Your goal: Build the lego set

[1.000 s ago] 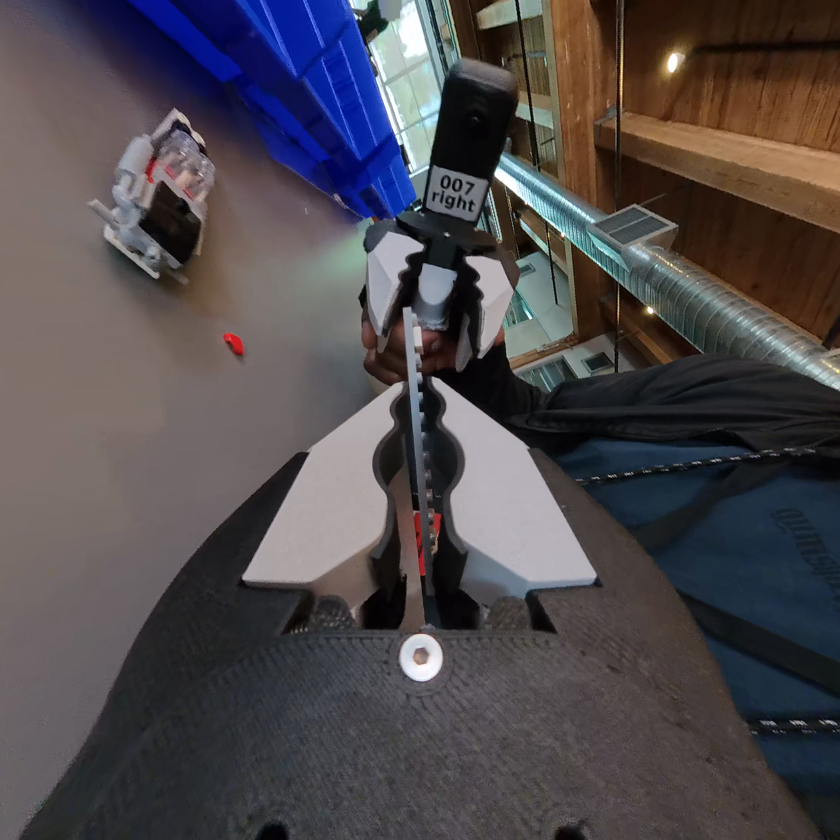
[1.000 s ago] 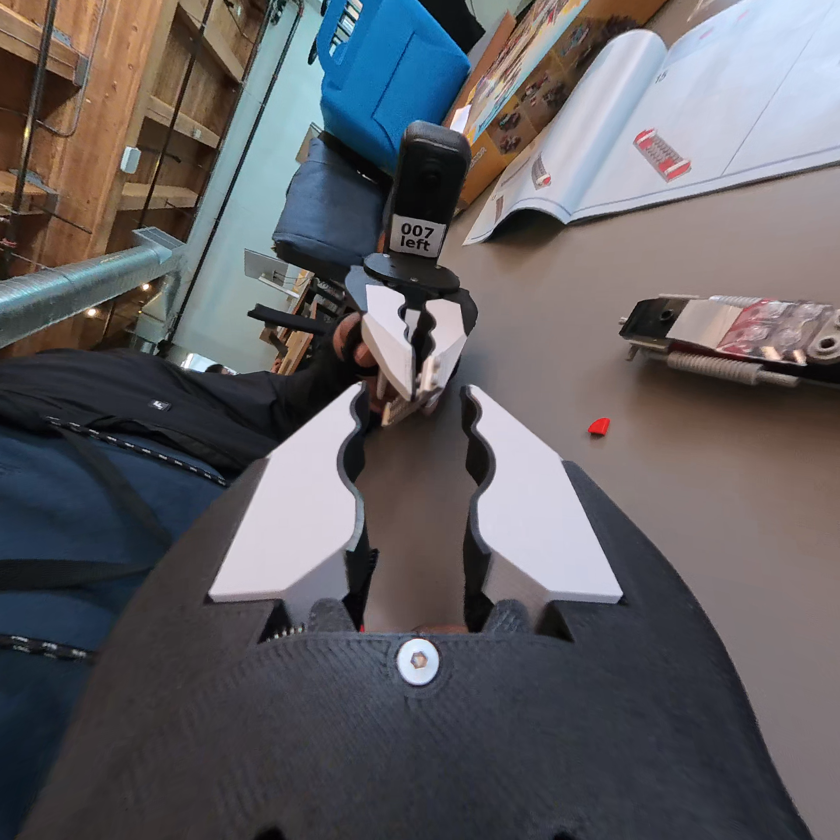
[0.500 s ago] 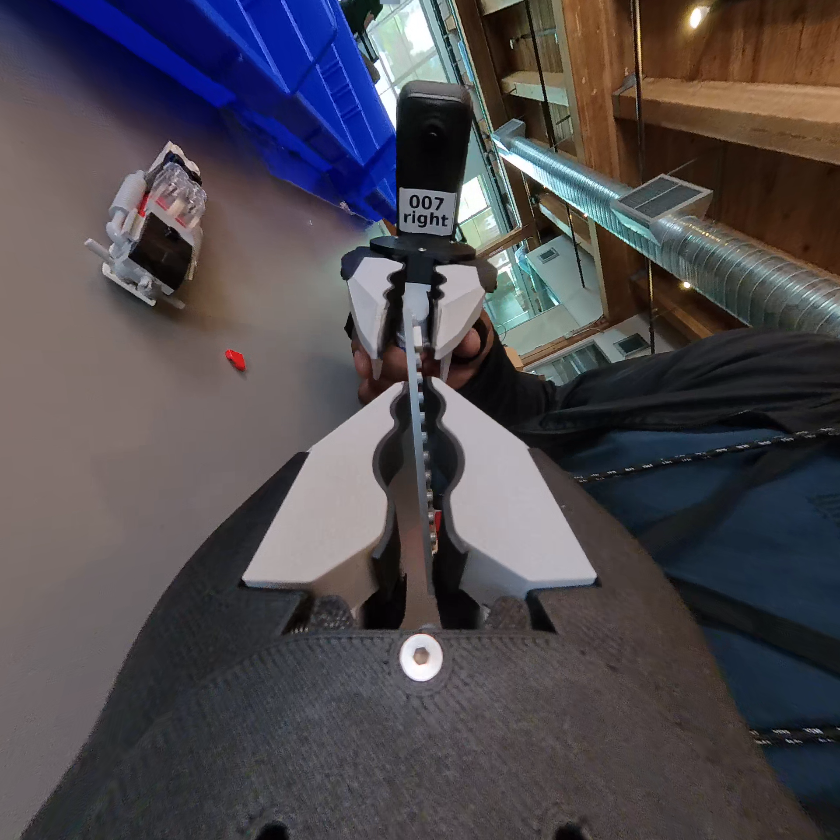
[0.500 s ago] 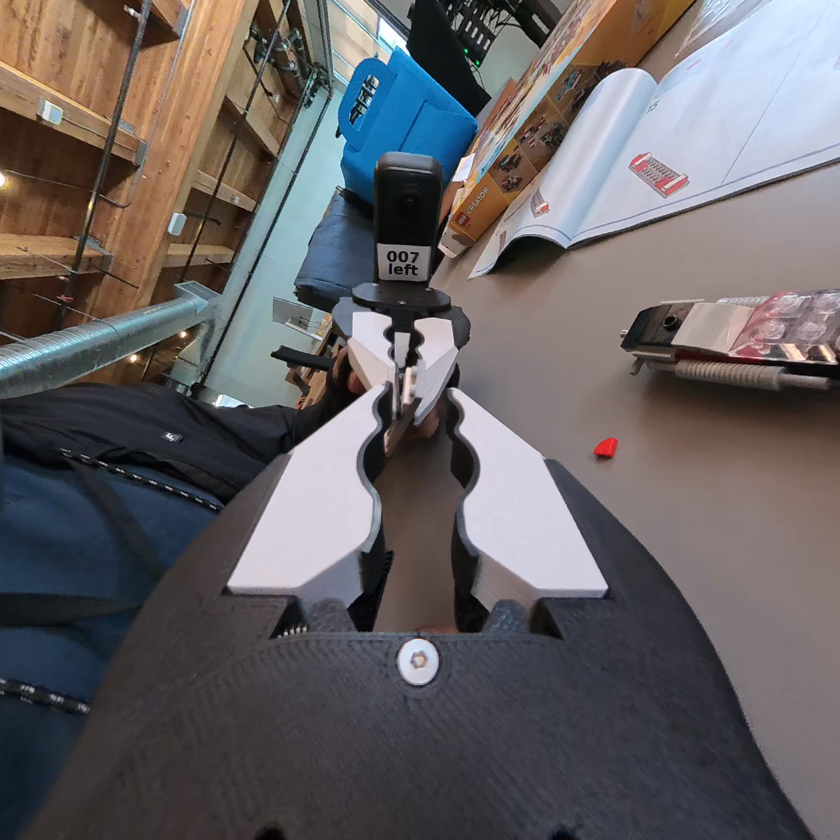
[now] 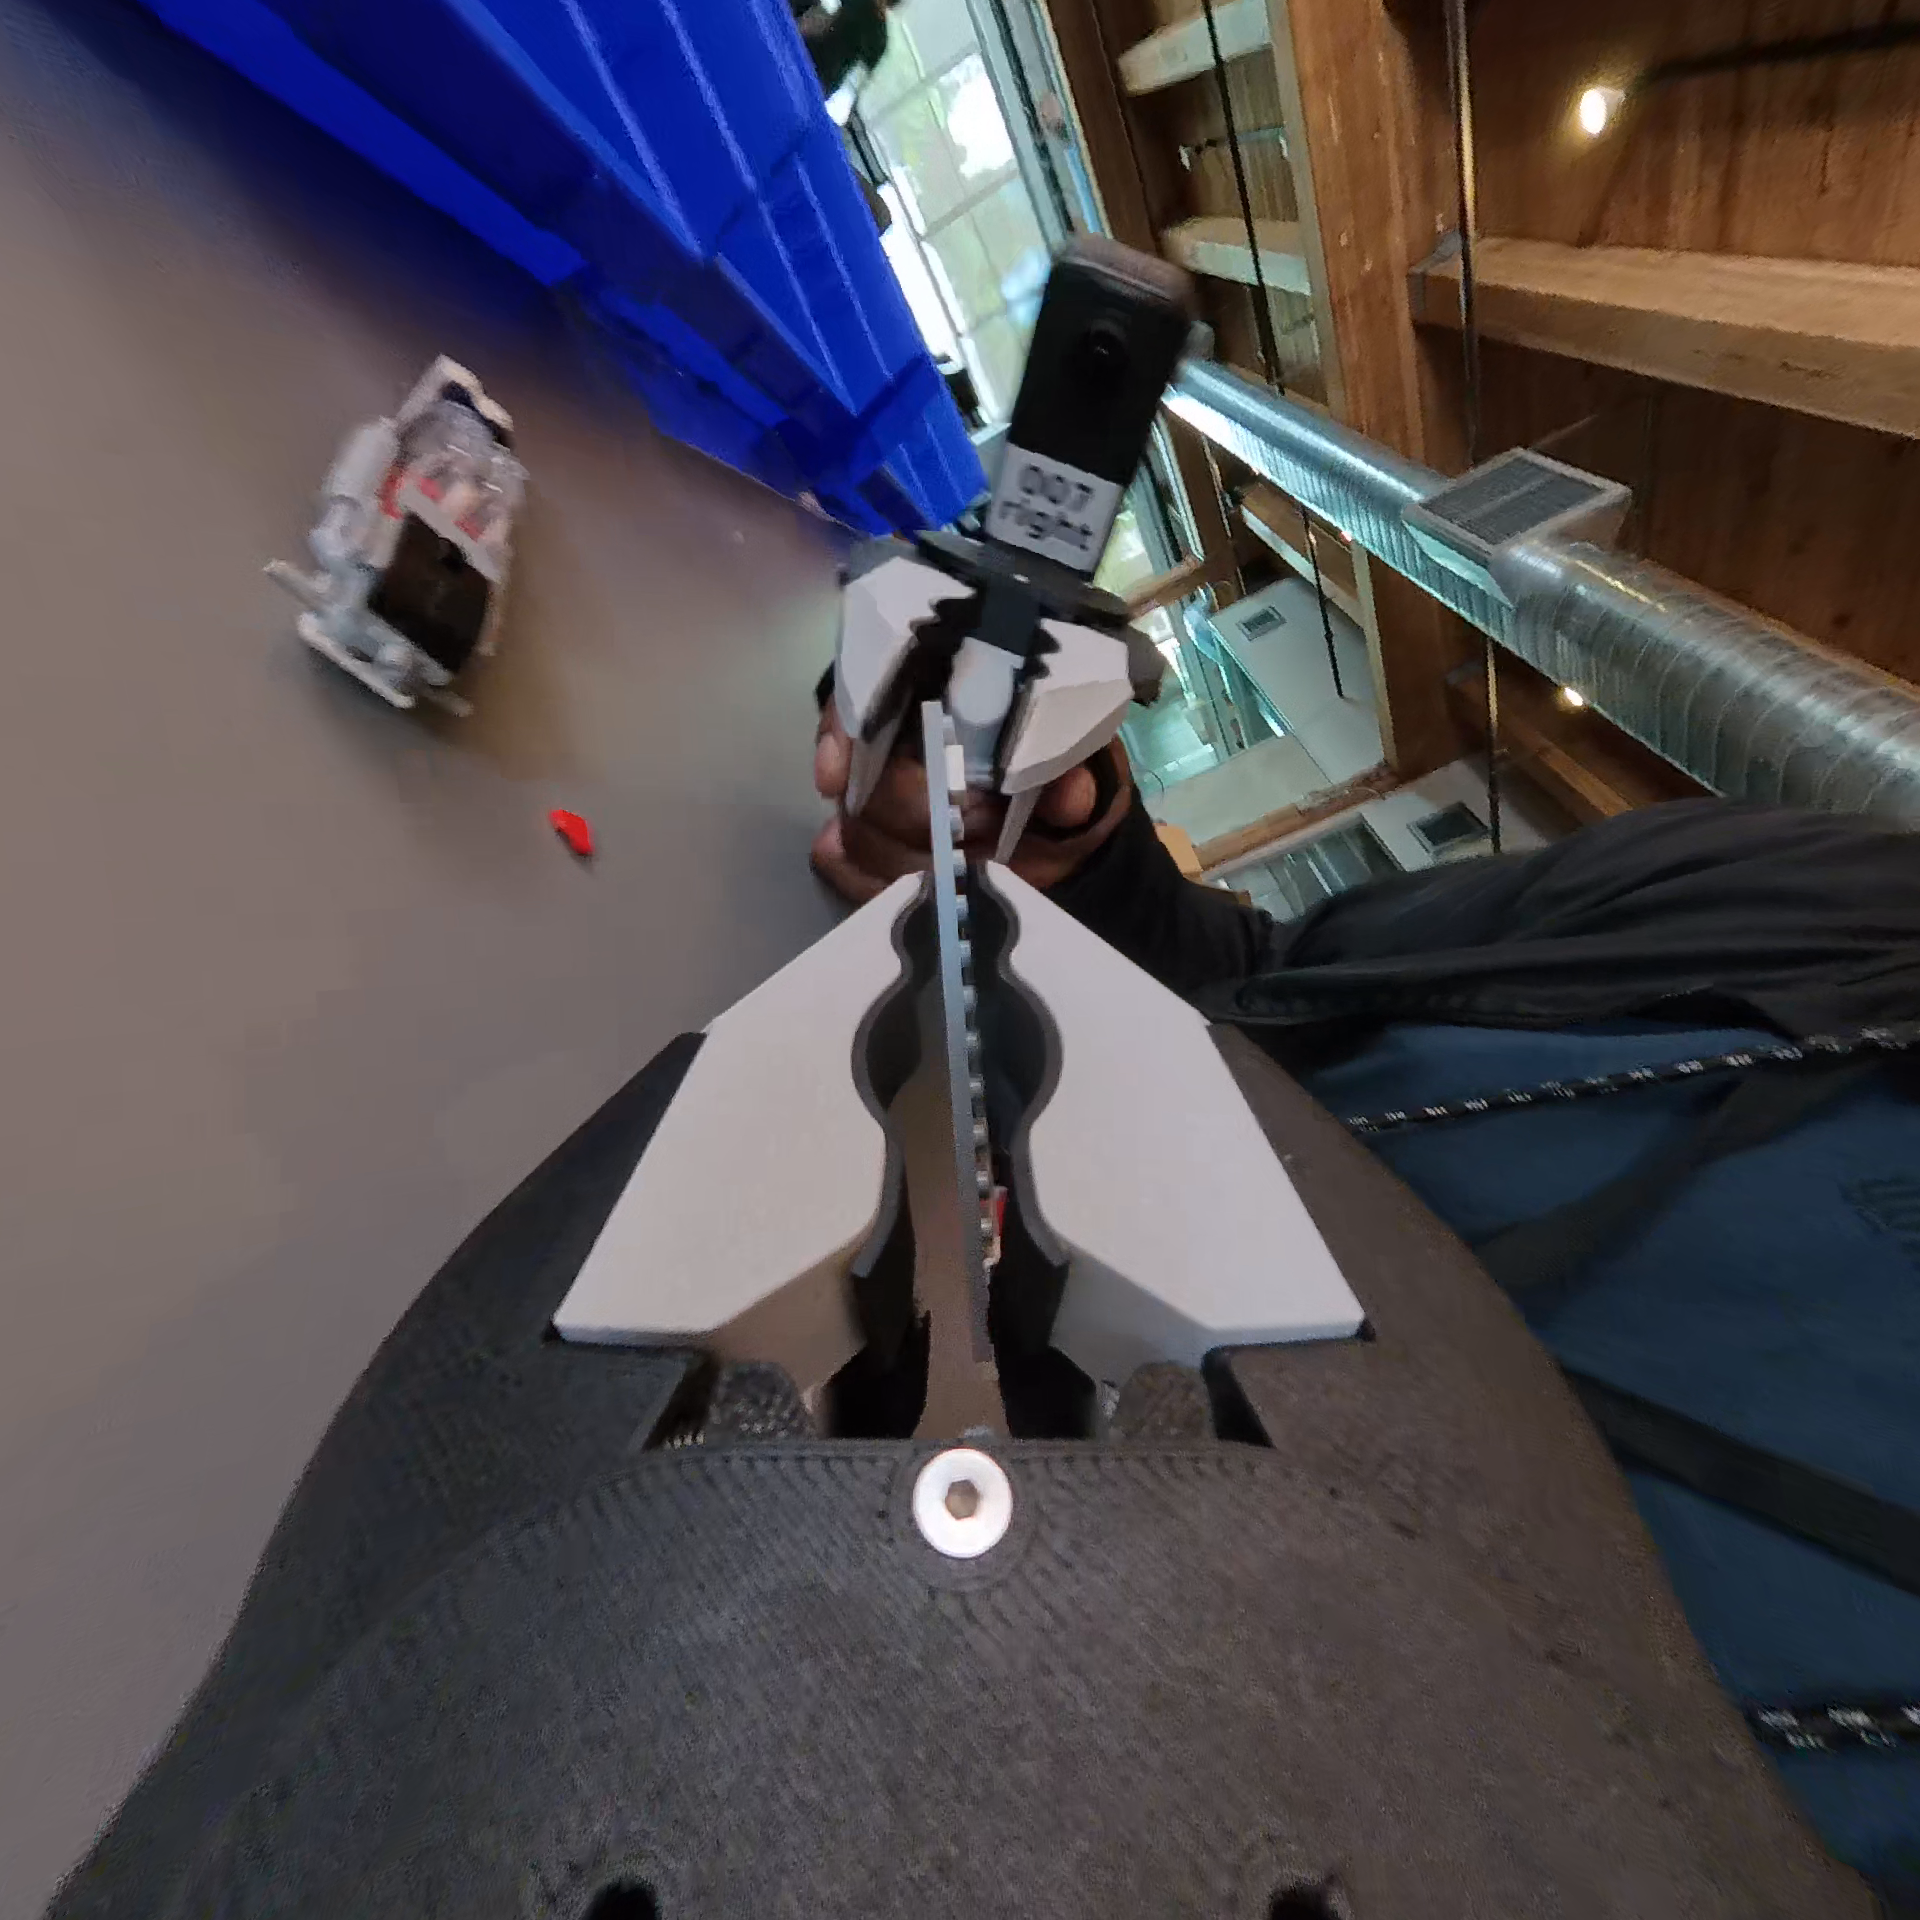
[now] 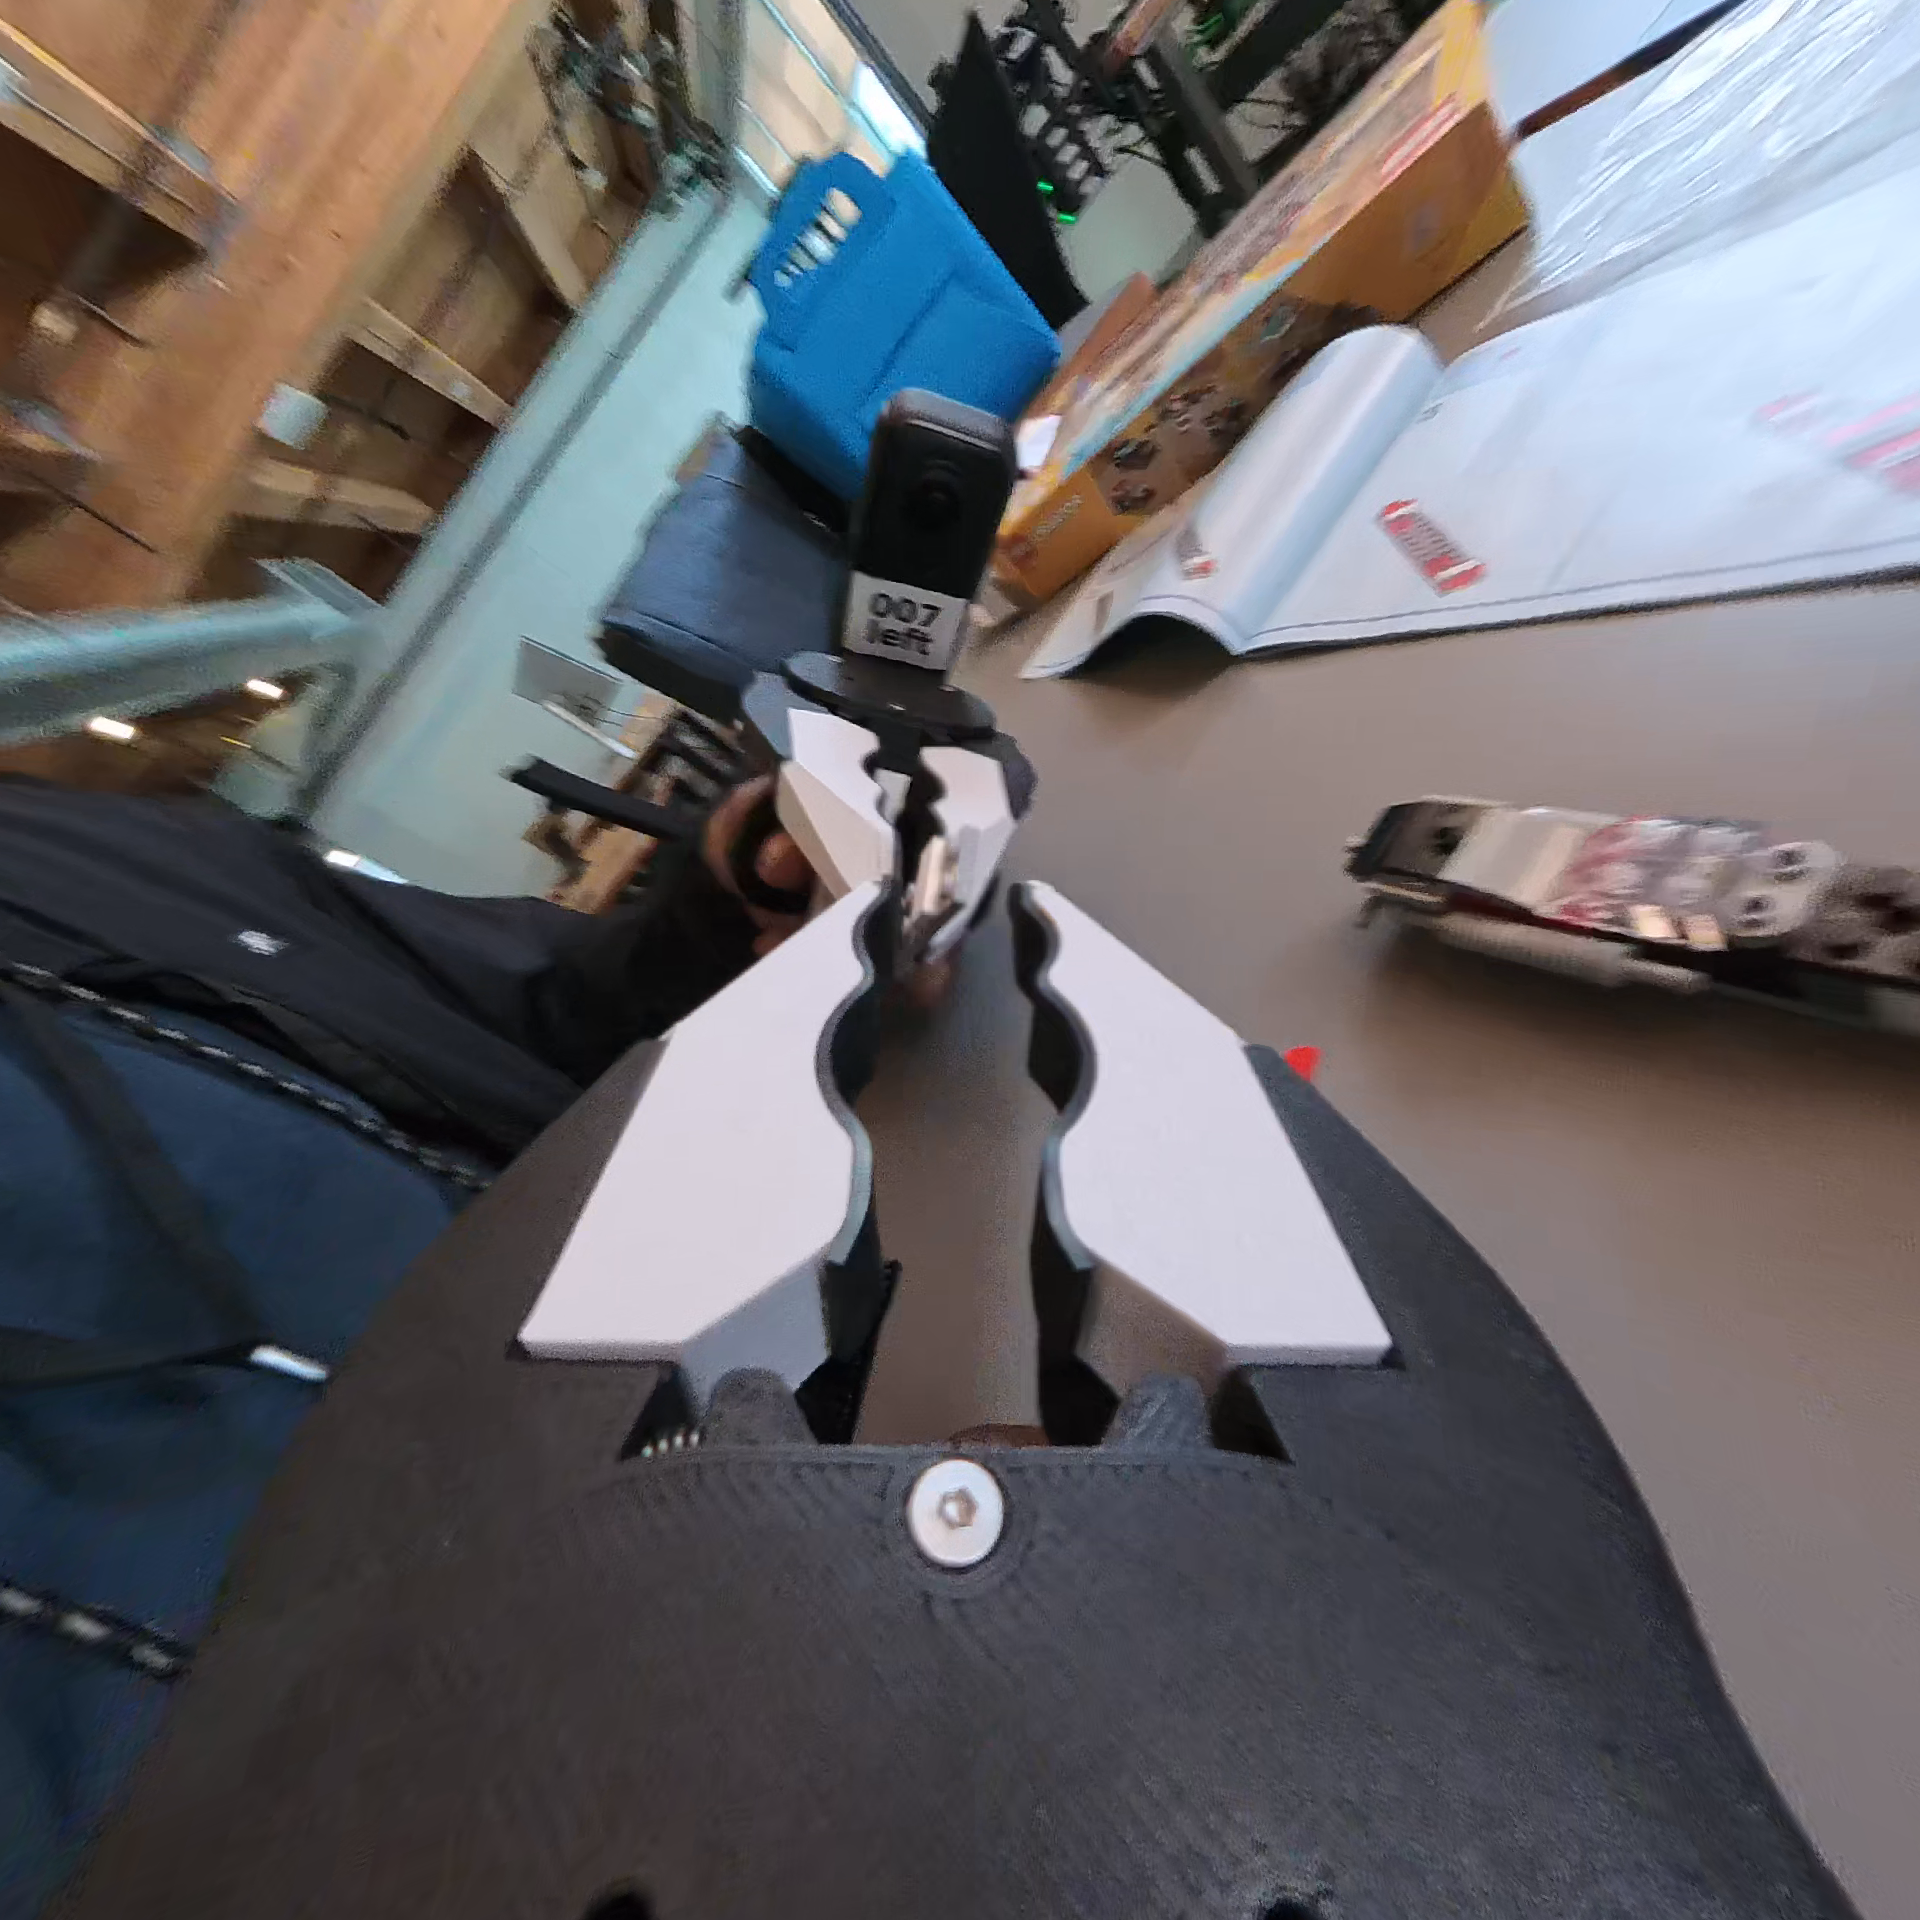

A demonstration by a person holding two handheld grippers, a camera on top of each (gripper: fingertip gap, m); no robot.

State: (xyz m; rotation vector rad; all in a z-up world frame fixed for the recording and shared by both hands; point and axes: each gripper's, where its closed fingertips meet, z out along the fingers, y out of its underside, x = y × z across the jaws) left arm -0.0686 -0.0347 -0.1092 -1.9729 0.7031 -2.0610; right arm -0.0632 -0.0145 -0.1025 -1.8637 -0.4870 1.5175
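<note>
The left claw (image 5: 961, 883) is pinching a long, thin grey studded Lego plate (image 5: 961, 1060), held edge-on between its white fingers (image 5: 769, 1164). The plate's far end projects beyond the fingertips toward the right claw (image 5: 951, 748), which faces it; contact between the two cannot be confirmed. In the right wrist view, the right claw (image 6: 951, 904) stands spread, with a clear gap between its white fingers (image 6: 727, 1174) and nothing between them. The left claw (image 6: 914, 862) sits just beyond its tips.

Relative to the held plate, a partly built grey, black and clear Lego model (image 5: 410, 551) lies well apart on the grey-brown worktop (image 5: 260, 1039). A small red Lego piece (image 5: 571, 831) rests on the worktop between model and plate. An open instruction booklet (image 6: 1538, 520) lies farther off, beyond the model (image 6: 1662, 904), with an orange cardboard box (image 6: 1299, 301) behind it.
</note>
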